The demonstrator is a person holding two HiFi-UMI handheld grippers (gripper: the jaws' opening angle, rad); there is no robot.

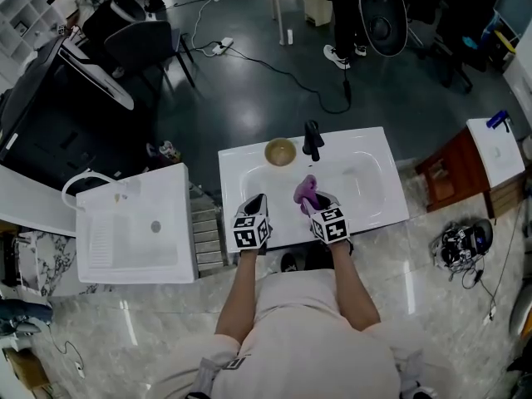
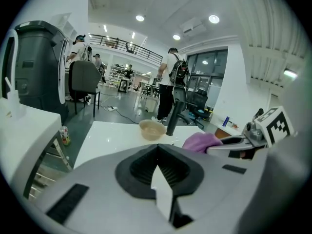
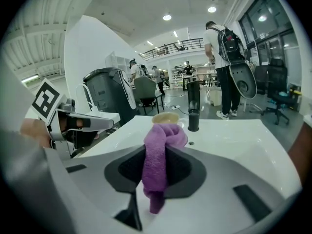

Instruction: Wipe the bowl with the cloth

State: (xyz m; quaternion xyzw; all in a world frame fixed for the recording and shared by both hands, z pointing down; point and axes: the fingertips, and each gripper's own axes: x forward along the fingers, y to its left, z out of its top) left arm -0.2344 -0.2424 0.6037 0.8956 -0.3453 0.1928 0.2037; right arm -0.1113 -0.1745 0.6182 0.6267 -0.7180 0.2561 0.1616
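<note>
Bright, even light falls from round ceiling lamps [image 2: 213, 19] and tall far windows [image 3: 280, 28]. Lamp reflections streak the glossy floor [image 1: 416, 264]; the white tabletop [image 1: 241, 169] glares, and shadows are faint. Both gripper views bulge and go black at the corners; the cloth [image 3: 157, 165] near the lens looks slightly soft.

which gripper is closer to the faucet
Right. The right gripper, holding the cloth, is directly in front of the faucet; the left gripper is farther, off to its left.

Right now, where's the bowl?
Head view: the bowl sits on the white sink's far rim, just left of the black faucet, beyond the purple cloth held by the right hand-held gripper.
</note>
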